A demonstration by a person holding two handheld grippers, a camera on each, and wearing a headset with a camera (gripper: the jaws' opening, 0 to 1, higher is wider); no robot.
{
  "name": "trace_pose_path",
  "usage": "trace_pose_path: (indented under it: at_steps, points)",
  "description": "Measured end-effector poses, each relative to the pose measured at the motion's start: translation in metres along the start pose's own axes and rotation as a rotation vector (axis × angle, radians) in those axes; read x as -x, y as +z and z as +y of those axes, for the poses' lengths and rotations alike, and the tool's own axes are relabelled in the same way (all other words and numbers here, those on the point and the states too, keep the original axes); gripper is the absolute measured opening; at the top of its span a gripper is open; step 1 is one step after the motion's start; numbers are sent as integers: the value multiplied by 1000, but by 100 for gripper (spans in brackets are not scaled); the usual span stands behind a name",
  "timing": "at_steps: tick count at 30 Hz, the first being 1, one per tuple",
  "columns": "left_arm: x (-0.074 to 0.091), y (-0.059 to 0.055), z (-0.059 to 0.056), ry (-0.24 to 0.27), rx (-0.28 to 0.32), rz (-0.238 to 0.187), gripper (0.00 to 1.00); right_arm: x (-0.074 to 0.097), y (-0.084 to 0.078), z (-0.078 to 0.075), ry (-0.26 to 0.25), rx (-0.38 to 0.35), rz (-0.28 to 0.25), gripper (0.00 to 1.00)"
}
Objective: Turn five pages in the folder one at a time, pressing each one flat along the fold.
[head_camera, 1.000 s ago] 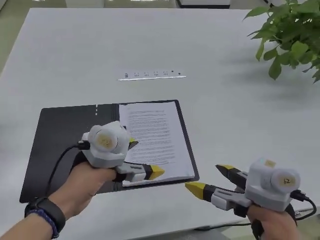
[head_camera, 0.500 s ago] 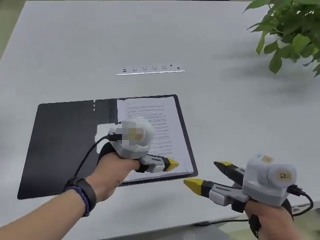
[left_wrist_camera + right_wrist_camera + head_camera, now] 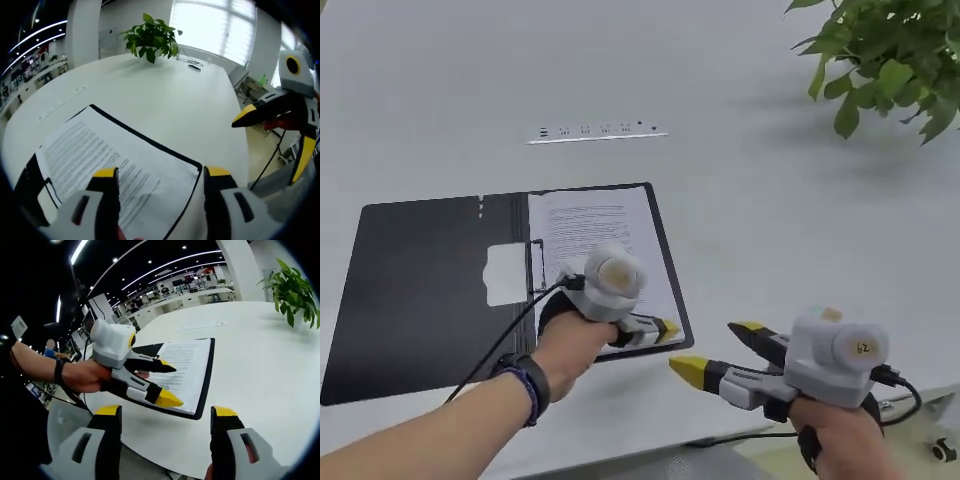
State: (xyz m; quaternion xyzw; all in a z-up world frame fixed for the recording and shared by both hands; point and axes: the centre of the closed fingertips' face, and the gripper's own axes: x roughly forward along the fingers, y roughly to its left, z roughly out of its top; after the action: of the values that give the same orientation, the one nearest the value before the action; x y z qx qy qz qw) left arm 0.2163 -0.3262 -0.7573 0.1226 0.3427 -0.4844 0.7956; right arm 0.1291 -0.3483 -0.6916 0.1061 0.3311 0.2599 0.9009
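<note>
Left gripper point(image 3: 162, 172) released over open folder point(image 3: 420, 290); right gripper point(image 3: 713, 347) released, beside it

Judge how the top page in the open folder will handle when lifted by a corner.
Probably floppy: the top page looks like a thin sheet lying flat, so it should curl rather than swing stiffly. Likely light, and smooth enough to slip from the left gripper, whose jaws stand open.

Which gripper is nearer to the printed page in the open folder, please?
Left. The left gripper is over the page's near right corner; the right gripper is off the folder, above bare table to its right.
</note>
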Motion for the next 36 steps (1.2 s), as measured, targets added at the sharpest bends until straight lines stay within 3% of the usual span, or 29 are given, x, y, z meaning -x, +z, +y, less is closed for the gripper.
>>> trace_pose_path:
  at_steps: [6, 12, 21, 27, 36]
  points:
    - [-10, -15, 8, 61, -10, 47, 69, 2, -2, -5, -9, -29, -3, 70]
    - [-15, -21, 5, 85, -37, 51, 71, 1, 1, -9, -11, -64, -28, 69]
    - [-10, -21, 14, 78, -39, 39, 62, -12, 2, -10, 12, -70, -21, 68]
    - [-7, -20, 20, 80, 9, 15, 56, -29, 10, -13, 38, -87, -34, 65]
    - [-6, -21, 19, 79, -1, 13, 54, -68, 24, -23, 72, -135, -52, 60]
